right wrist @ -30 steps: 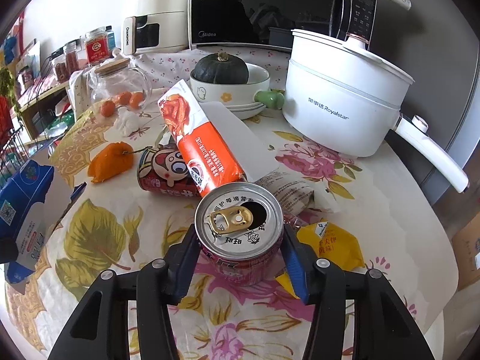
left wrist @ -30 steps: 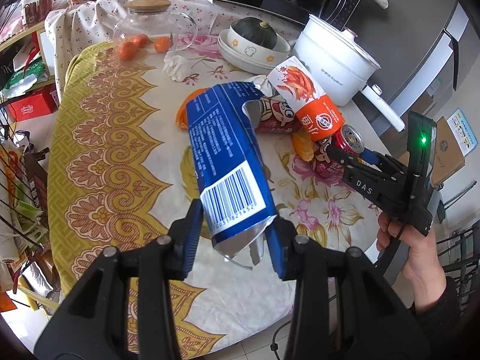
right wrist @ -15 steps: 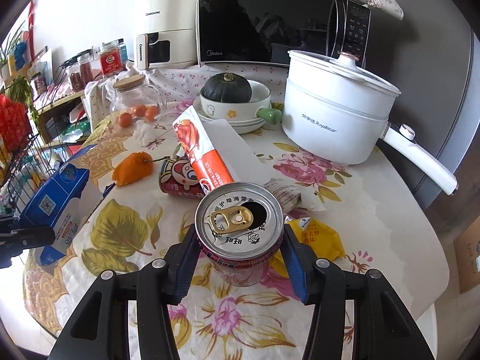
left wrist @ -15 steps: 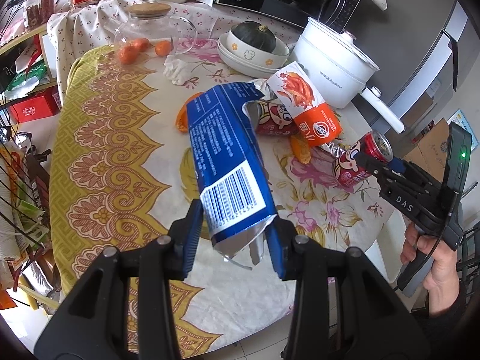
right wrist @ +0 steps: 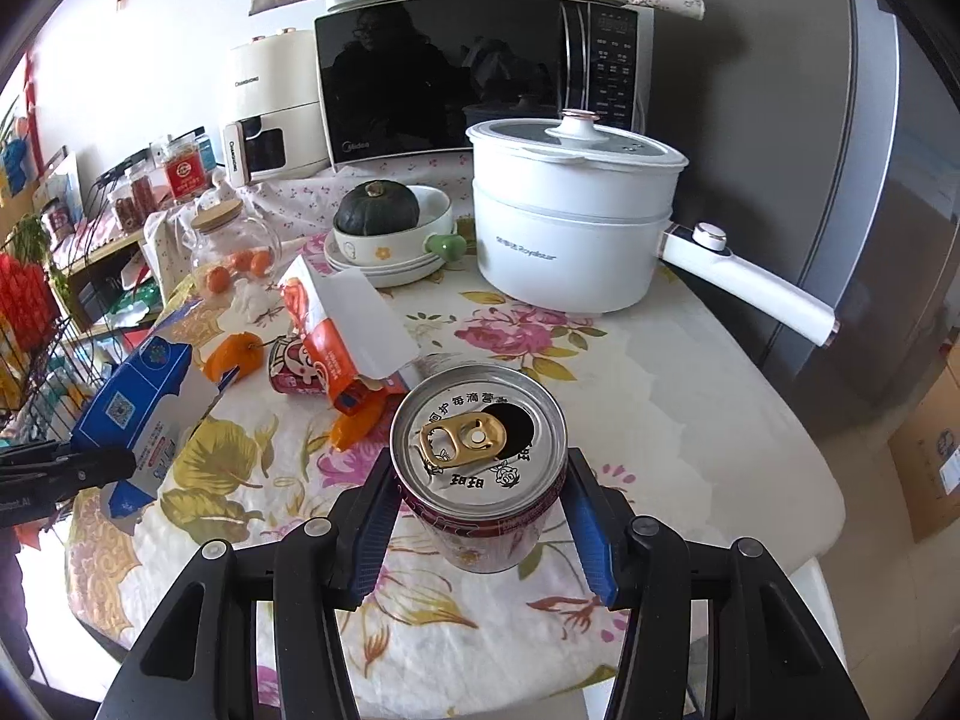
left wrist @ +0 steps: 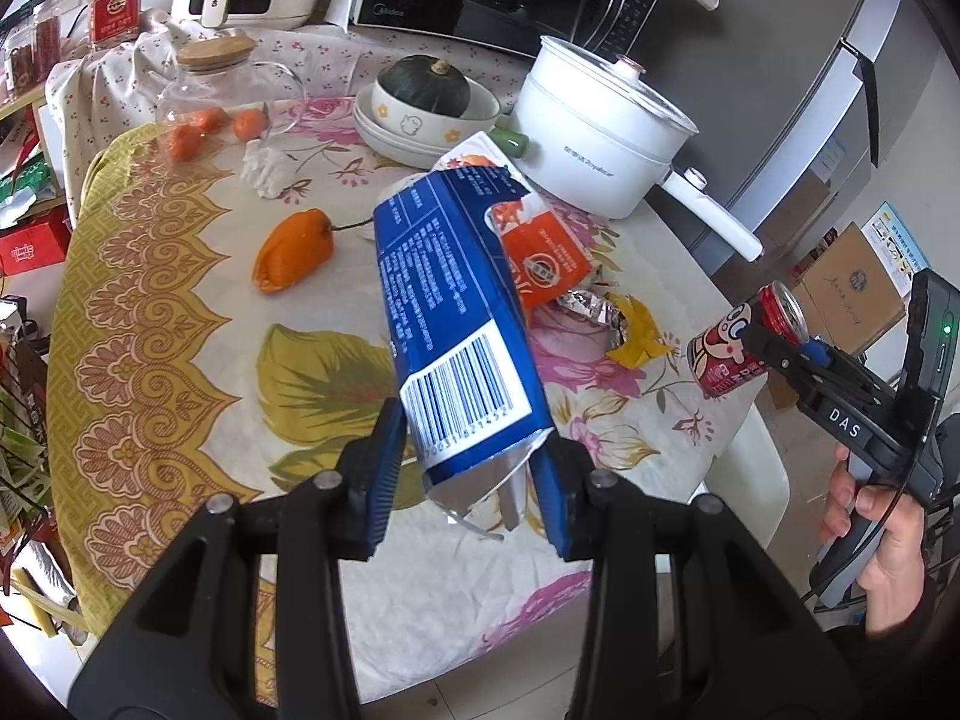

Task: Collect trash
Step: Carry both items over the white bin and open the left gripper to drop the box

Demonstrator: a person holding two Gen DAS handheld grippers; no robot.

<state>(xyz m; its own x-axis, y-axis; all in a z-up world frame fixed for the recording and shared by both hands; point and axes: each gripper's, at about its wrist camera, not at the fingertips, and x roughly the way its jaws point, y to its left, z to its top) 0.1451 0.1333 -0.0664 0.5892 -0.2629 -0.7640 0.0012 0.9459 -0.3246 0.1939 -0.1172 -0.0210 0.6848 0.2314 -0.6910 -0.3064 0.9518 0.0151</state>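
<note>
Carton [left wrist: 456, 324], blue, pinched at its barcode end by left hand-held gripper [left wrist: 468, 468]; lifted off the counter [left wrist: 180, 324], torn top pointing toward the far edge. Grip same as 1.0 s ago.

Can [right wrist: 480, 468], red, opened tab up, clamped between the pads of right hand-held gripper [right wrist: 480, 516]. In the left view the can [left wrist: 738, 348] hangs past the counter's right edge, clear of the cloth. 1.0 s ago it sat just above the cloth near that edge; 0.5 s ago it was higher, at the edge; now it is out beyond it. Person's hand [left wrist: 870, 534] is visible on the right tool's handle.

Both cameras have drawn back from the counter: more of its near edge and of the floor shows than before.

Left on the counter: second red can [right wrist: 294, 369] lying on its side, with orange-and-white carton [right wrist: 336, 324] leaning over it; foil scrap [left wrist: 591, 309] and yellow wrapper [left wrist: 642, 330] near the right edge; orange pepper [left wrist: 294, 249] toward the middle; crumpled tissue [left wrist: 264, 168] by the glass jar [left wrist: 222, 90]. White pot [right wrist: 570, 222] and bowl with squash [right wrist: 390, 222] at the far edge. None of these has shifted.
</note>
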